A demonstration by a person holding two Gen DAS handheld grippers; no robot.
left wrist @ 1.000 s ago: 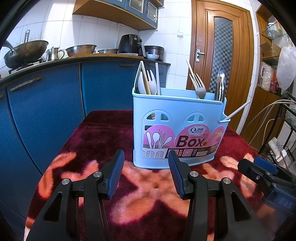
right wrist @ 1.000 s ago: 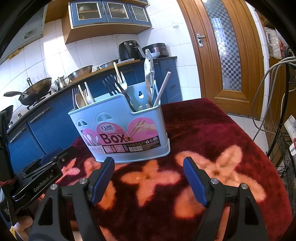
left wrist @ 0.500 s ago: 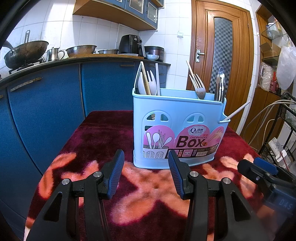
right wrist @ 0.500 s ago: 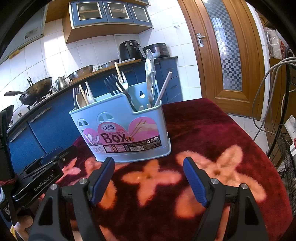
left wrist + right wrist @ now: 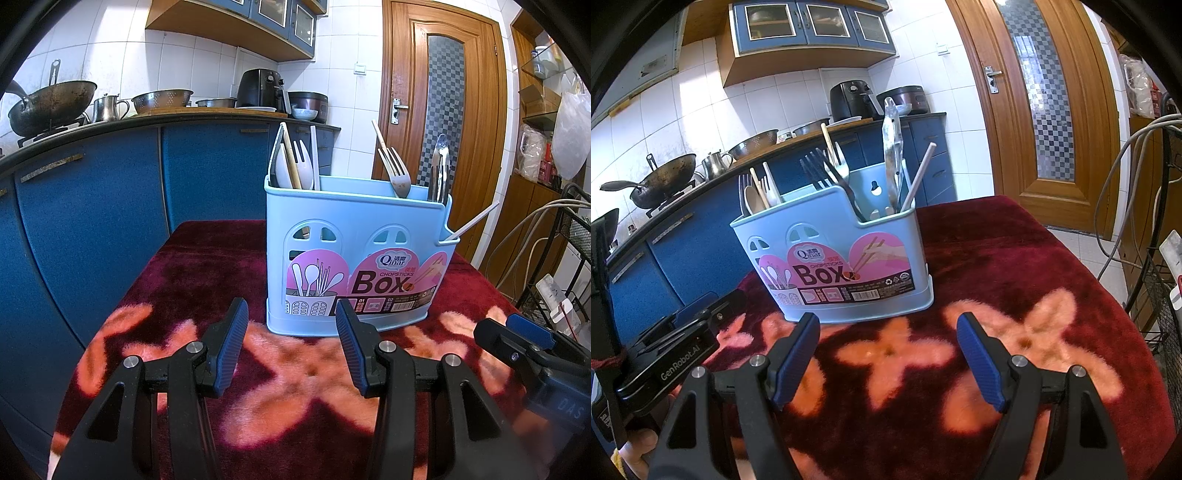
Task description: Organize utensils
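A light blue utensil box (image 5: pixel 354 254) (image 5: pixel 834 266) with a pink "Box" label stands on the red flowered cloth (image 5: pixel 288 373) (image 5: pixel 1008 273). Its compartments hold white spoons and a fork (image 5: pixel 295 166), a wooden fork (image 5: pixel 397 171), black forks (image 5: pixel 827 173), metal tongs (image 5: pixel 892 147) and a white chopstick (image 5: pixel 919 173). My left gripper (image 5: pixel 288 350) hovers open just in front of the box, nothing between its fingers. My right gripper (image 5: pixel 886 354) is open too, wider, a little nearer the table's front. Each gripper shows at the edge of the other's view.
Blue kitchen cabinets (image 5: pixel 92 206) run behind the table, with a wok (image 5: pixel 51 103), a kettle, a colander and an air fryer (image 5: pixel 258 88) on the counter. A wooden door (image 5: pixel 443 110) is at the back right. A wire rack and cables (image 5: pixel 1145 229) stand right of the table.
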